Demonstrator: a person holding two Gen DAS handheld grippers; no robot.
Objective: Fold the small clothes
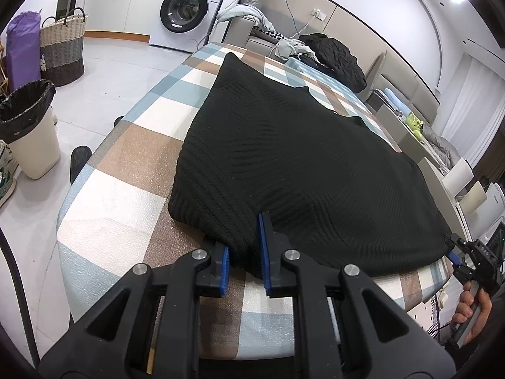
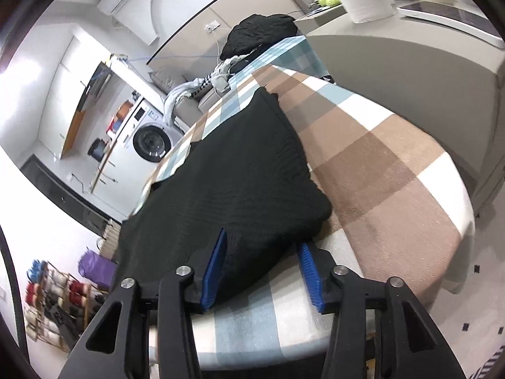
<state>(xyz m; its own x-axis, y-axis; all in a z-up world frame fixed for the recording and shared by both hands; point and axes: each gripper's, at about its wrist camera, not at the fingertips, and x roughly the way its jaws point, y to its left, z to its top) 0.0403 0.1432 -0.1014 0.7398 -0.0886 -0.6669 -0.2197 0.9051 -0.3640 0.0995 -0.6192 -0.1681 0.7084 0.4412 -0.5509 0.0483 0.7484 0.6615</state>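
Observation:
A black knit garment point(image 1: 300, 164) lies spread flat on the table's checked cloth point(image 1: 126, 189). My left gripper point(image 1: 244, 246) is shut on the garment's near edge, with black cloth pinched between its blue pads. At the far right of the left wrist view a hand point(image 1: 470, 312) holds my right gripper point(image 1: 454, 249) at the garment's right near corner. In the right wrist view the right gripper point(image 2: 262, 238) stands open. The corner of the garment point(image 2: 227, 173) lies loose between its blue pads point(image 2: 307, 268) on the checked cloth point(image 2: 378, 173).
A heap of dark and grey clothes point(image 1: 331, 57) lies beyond the table's far end. On the floor to the left stand a lined bin point(image 1: 31, 126), a woven basket point(image 1: 63, 44) and a washing machine point(image 1: 184, 9). A shoe rack point(image 2: 56, 300) is low left.

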